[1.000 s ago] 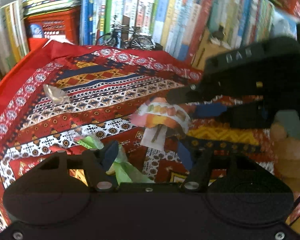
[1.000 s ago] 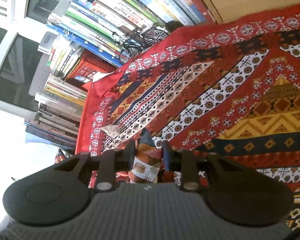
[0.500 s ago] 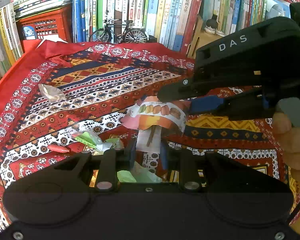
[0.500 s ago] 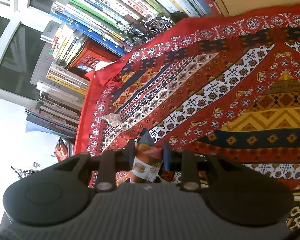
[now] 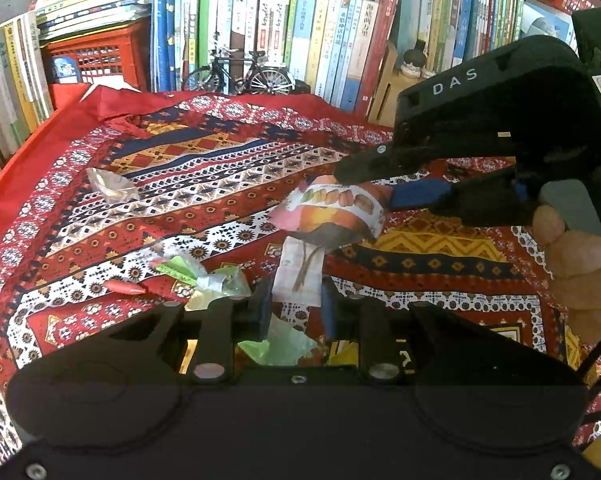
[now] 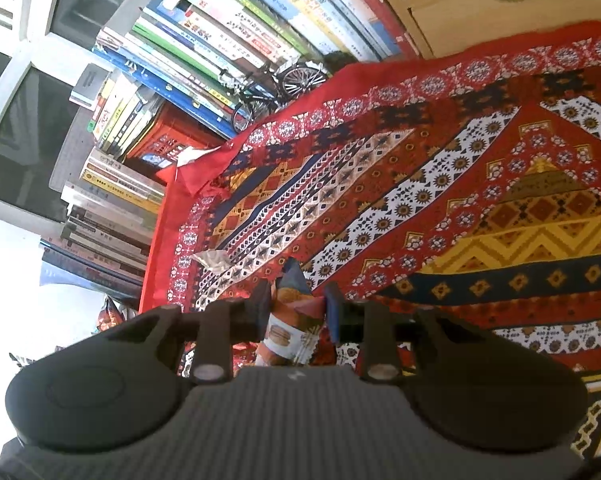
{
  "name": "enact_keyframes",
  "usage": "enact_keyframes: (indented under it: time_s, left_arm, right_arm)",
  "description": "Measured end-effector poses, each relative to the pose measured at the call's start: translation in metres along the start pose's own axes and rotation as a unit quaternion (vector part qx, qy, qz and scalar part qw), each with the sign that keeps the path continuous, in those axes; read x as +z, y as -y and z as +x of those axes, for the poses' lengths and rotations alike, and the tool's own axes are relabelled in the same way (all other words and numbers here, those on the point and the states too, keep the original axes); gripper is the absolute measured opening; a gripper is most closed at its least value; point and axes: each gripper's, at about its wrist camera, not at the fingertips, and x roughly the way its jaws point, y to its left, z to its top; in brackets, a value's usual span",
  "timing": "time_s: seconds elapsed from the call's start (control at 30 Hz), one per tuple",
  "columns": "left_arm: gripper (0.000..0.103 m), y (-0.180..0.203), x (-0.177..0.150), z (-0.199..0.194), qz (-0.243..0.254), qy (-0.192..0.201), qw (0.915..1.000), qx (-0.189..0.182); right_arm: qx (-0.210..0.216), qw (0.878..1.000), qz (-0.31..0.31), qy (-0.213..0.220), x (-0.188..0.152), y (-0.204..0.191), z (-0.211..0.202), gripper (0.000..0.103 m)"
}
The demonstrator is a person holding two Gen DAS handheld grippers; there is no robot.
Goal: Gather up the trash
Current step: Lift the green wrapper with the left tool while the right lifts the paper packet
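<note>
An orange and white snack wrapper (image 5: pixel 336 208) hangs above the patterned cloth (image 5: pixel 220 168), and my right gripper (image 5: pixel 364 188) is shut on its upper end. In the right wrist view the same wrapper (image 6: pixel 292 332) sits pinched in the right gripper (image 6: pixel 294 304). My left gripper (image 5: pixel 294 308) is shut around the wrapper's white lower tail. A green wrapper (image 5: pixel 284 344) is also caught further back between its fingers. A crumpled silver foil (image 5: pixel 108 186) lies on the cloth to the left, also in the right wrist view as foil (image 6: pixel 214 258).
A clear and green wrapper (image 5: pixel 204 276) and a small red scrap (image 5: pixel 124 287) lie on the cloth by the left fingers. Books (image 5: pixel 300 32), a model bicycle (image 5: pixel 240 76) and a red crate (image 5: pixel 92 64) line the back. A hand (image 5: pixel 580 264) holds the right gripper.
The left fingers went from wide apart to shut, now enclosing the snack wrapper's tail and the green wrapper. The right gripper kept its hold on the snack wrapper.
</note>
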Motion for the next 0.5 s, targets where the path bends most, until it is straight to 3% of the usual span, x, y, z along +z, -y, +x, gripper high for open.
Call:
enact_keyframes:
  time_s: [0.5]
  left_arm:
    - [0.023,-0.021,-0.03,-0.076,-0.038,0.042,0.9984,0.006]
  right_arm:
    - [-0.001,0.999,-0.028,0.04,-0.048,-0.035,-0.056,0.033]
